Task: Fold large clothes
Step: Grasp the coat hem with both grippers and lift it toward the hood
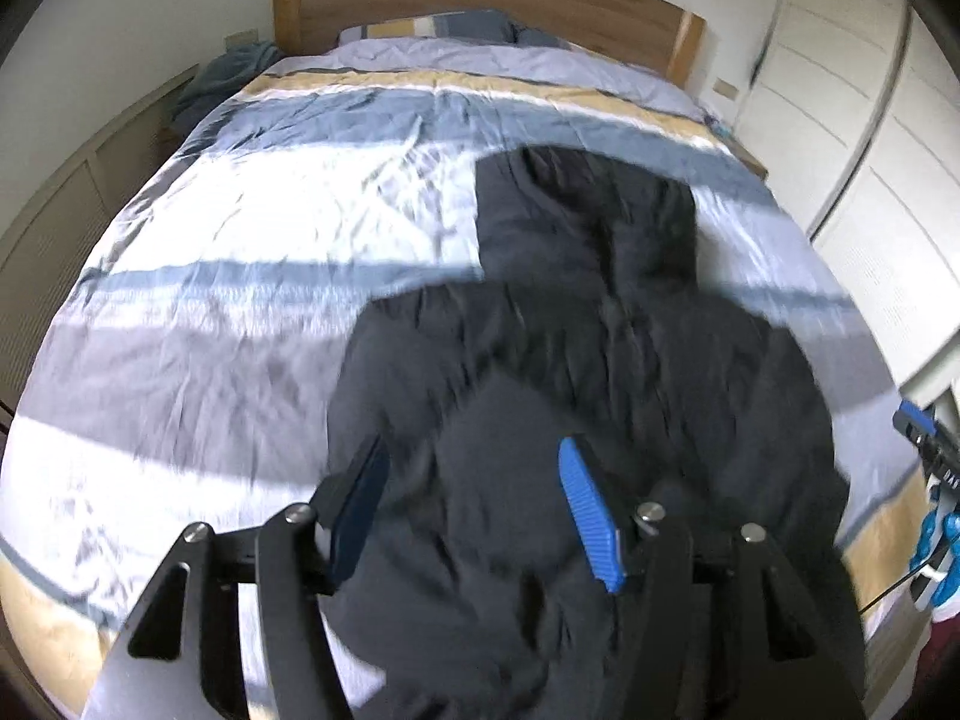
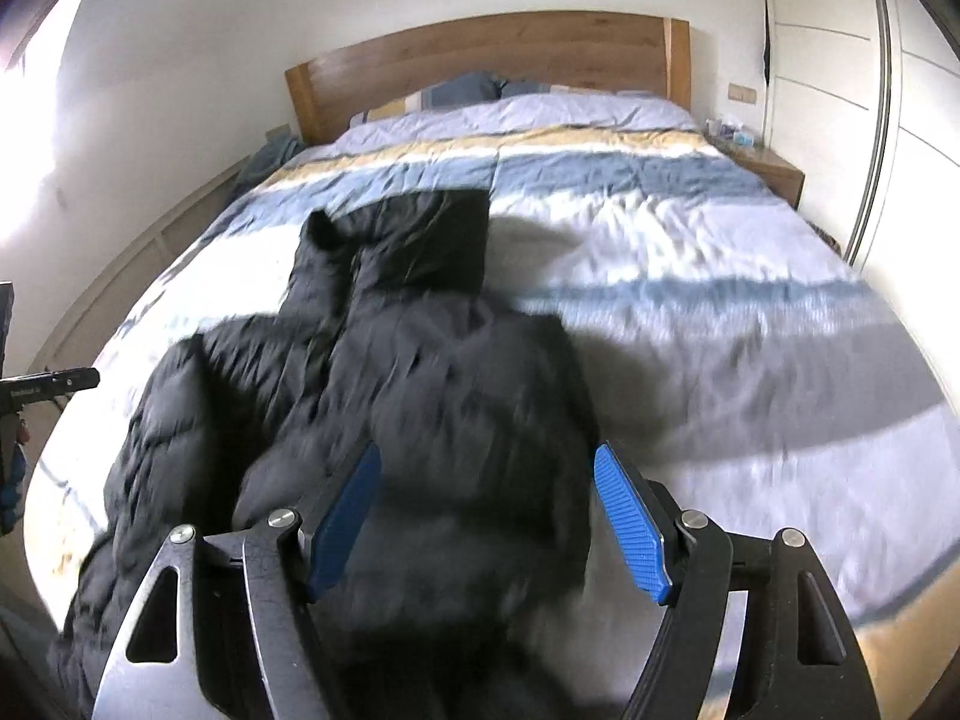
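While both tools hung over it, the black puffer jacket (image 1: 576, 360) lay spread on the striped duvet (image 1: 240, 252), hood toward the wooden headboard (image 1: 480, 0). Left gripper (image 1: 474, 510) and right gripper (image 2: 489, 516) were spread wide, grasping nothing, ribbed blue pads (image 2: 630, 534) apart. Jacket quilted, matte, rumpled. No legible writing.

Matt black quilted cloth jacket (image 1: 600, 372), creased striped cloth duvet (image 1: 240, 240), smooth wooden headboard (image 2: 480, 54), ribbed blue claw pads (image 2: 630, 534)
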